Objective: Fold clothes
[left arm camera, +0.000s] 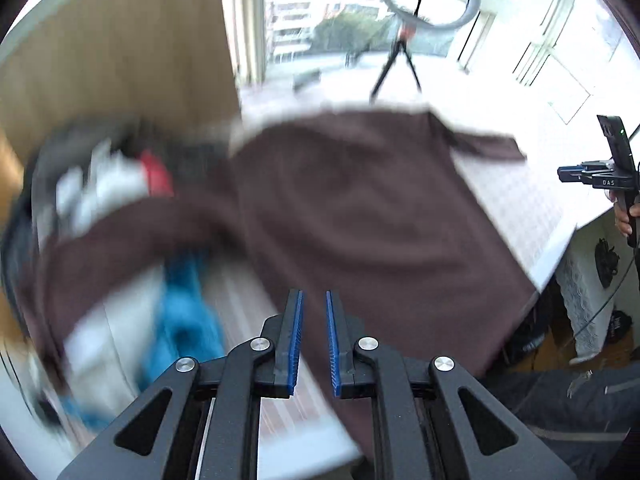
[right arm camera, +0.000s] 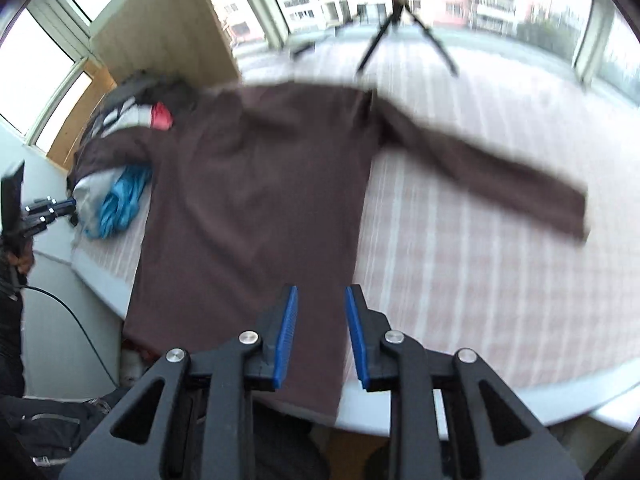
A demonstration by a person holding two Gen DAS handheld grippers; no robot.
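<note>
A brown long-sleeved shirt [right arm camera: 256,200] lies spread flat on the table [right arm camera: 480,280], its hem hanging over the near edge. One sleeve [right arm camera: 500,176] stretches out to the right; the other drapes over a pile of clothes at the left. My right gripper [right arm camera: 321,289] hovers open above the hem, nothing between its blue pads. My left gripper [left arm camera: 313,294] is also open with a narrower gap, over the shirt's [left arm camera: 360,220] lower left part, holding nothing. The right gripper [left arm camera: 600,178] also shows off the table's right edge, in a hand.
A pile of clothes sits at the table's left: a blue garment [right arm camera: 120,200], grey-white pieces and a red one [right arm camera: 160,116]. A ring light on a tripod [right arm camera: 400,20] stands at the far side. Wooden panelling and windows lie behind. The table's rounded near edge [right arm camera: 520,408] is close.
</note>
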